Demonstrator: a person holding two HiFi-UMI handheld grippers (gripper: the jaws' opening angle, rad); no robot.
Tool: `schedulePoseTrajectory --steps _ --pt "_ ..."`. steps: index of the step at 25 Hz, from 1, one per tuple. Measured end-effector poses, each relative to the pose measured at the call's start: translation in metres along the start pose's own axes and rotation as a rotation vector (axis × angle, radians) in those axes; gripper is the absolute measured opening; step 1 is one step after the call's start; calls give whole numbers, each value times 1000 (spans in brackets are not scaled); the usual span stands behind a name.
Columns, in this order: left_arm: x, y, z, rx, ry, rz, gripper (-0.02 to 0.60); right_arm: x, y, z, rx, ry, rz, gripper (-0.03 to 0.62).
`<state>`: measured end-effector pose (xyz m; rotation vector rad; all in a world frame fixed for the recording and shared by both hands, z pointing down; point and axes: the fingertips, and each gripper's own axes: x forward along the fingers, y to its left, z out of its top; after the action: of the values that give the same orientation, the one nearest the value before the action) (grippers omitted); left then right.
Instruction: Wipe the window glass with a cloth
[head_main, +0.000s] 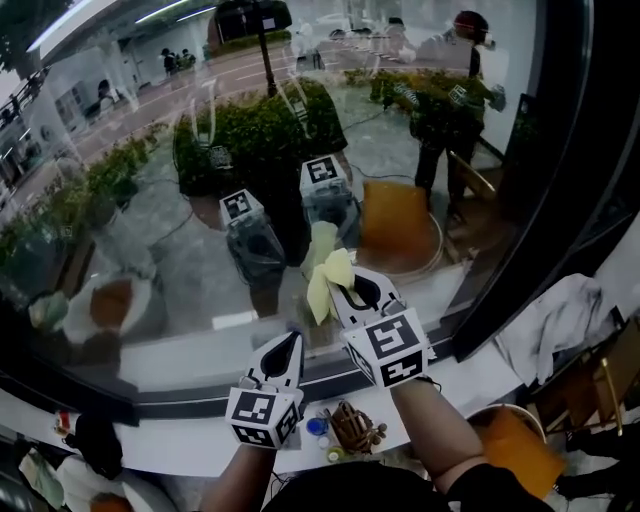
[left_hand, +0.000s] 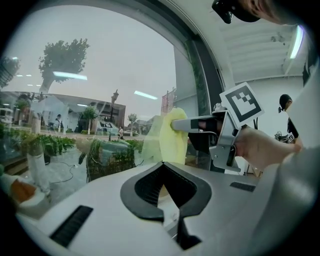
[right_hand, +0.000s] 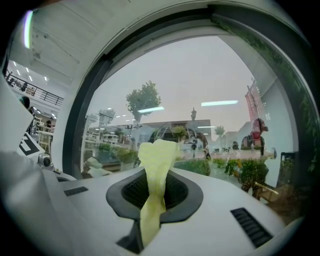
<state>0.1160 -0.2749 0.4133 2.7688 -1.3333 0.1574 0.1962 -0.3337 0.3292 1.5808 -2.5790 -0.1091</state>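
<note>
Pinching: our right gripper (head_main: 350, 292) has its jaws clamped on the yellow cloth (head_main: 328, 278); a fold trails back between them
Cloth: held up against the window glass (head_main: 150, 210); its upper end meets the pane
Left gripper (head_main: 292, 340): jaws pressed together with nothing between them; we hold it just beside the right one, lower down
Planter (head_main: 255, 140): outside, beyond the glass; filled with green shrubs

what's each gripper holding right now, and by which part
Right gripper: shut on the yellow cloth, pinched along a bunched strip, with its free end poking past the jaw tips. Left gripper: shut, holding nothing.
</note>
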Motion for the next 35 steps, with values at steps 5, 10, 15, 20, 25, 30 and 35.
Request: schedulePoseTrajectory --steps 5,10,15,20,25,30,35 --pt "27 -38 0 -20 1 -9 8 -24 -41 -13 -1 18 -8 54" --pt "57 -73 -2 -19 28 -34 8 -43 -84 -28 7 29 -21 54" --pt "106 -114 0 13 28 -48 8 -65 -150 -45 26 37 -37 55" --pt "115 -121 3 17 31 -73 8 -72 -161 -49 32 46 -56 54" --pt "120 -125 -1 29 23 -103 8 -78 -169 -57 40 50 -80 55" --pt "124 -123 6 24 25 -112 8 -78 -178 -55 59 42 -107 55" --pt "118 -125 6 24 25 -105 8 -80 -183 -58 66 42 -125 54"
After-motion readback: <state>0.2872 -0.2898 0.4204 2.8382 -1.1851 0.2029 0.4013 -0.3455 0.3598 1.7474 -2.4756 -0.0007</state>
